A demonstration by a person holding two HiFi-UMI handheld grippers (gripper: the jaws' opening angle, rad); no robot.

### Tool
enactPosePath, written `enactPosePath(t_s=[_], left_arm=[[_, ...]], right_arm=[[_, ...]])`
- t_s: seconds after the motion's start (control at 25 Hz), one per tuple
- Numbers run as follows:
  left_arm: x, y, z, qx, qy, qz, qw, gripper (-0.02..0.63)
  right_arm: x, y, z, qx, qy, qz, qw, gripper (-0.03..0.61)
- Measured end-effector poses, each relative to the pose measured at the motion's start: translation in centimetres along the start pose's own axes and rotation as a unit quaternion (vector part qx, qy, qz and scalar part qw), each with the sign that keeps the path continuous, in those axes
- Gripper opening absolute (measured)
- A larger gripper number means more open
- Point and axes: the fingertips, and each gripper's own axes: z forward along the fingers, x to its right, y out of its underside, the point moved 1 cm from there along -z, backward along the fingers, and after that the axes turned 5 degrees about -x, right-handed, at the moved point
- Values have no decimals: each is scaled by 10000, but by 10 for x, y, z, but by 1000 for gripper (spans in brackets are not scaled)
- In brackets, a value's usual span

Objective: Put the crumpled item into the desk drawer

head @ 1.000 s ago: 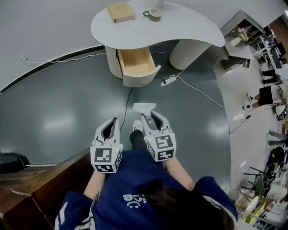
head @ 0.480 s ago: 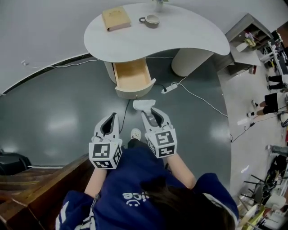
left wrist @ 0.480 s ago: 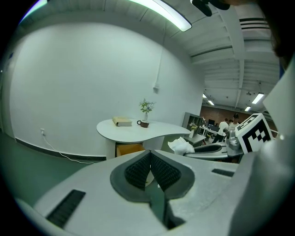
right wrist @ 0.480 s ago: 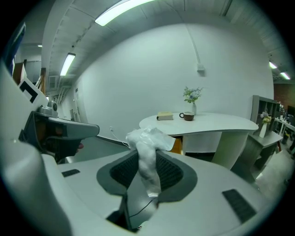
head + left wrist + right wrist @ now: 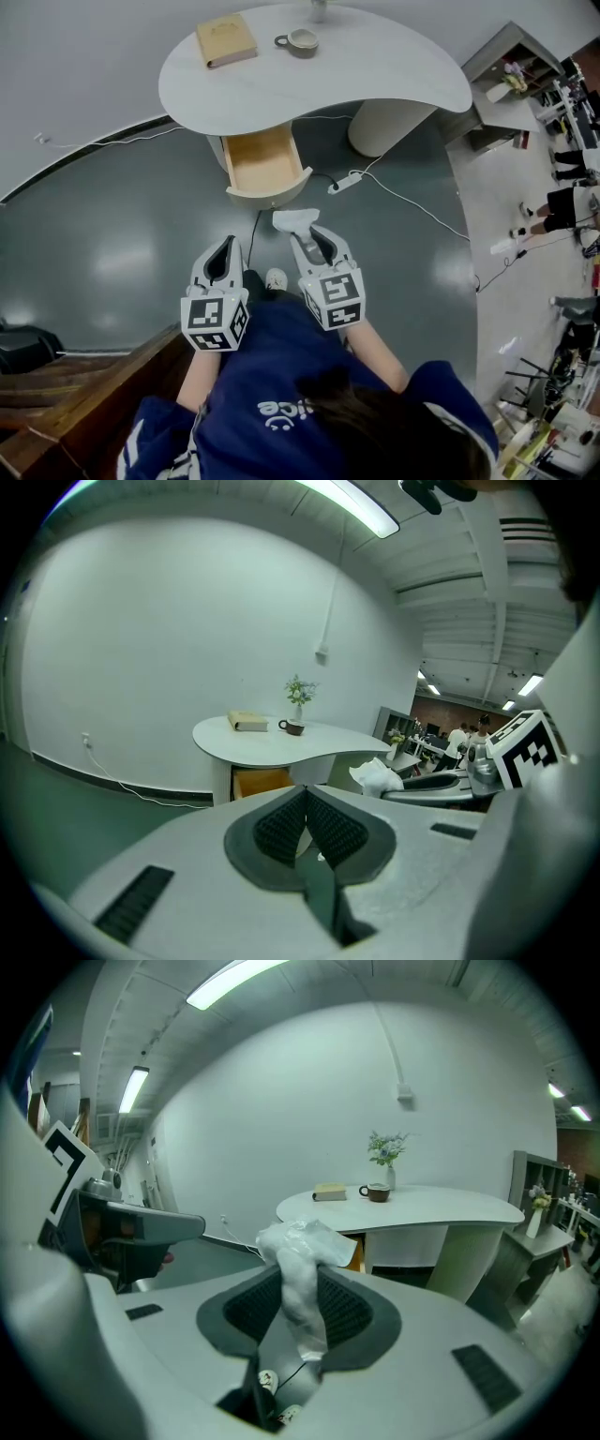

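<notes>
The right gripper [image 5: 298, 1288] pinches a crumpled white wad [image 5: 292, 1241] between its ribbed dark pads, and the wad's puffed, papery top sticks out past the fingertips. The left gripper [image 5: 306, 808] has its jaws pressed together with nothing between them. Both hang over the glossy grey floor [image 5: 112, 234], just short of the drawer [image 5: 262, 161], an open pale wooden box with a rounded white front. Above the drawer spreads a smooth, curved white tabletop [image 5: 375, 66] carrying a tan book [image 5: 225, 39] and a cup [image 5: 300, 41].
</notes>
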Motion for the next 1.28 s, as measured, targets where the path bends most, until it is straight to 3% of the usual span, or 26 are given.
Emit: enactPosePath(t_s=[0.32, 0.6, 1.28], left_arm=[[-15, 0, 21, -62, 32, -37, 10000, 5], [-36, -25, 58, -77, 174, 23, 9998, 3], [-92, -85, 164, -326, 994, 335, 9939, 5]], right_arm=[[9, -3, 15, -79, 94, 41, 9999, 129], [25, -25, 47, -187, 209, 53, 9996, 129], [48, -81, 139, -594, 527, 113, 9968, 130]])
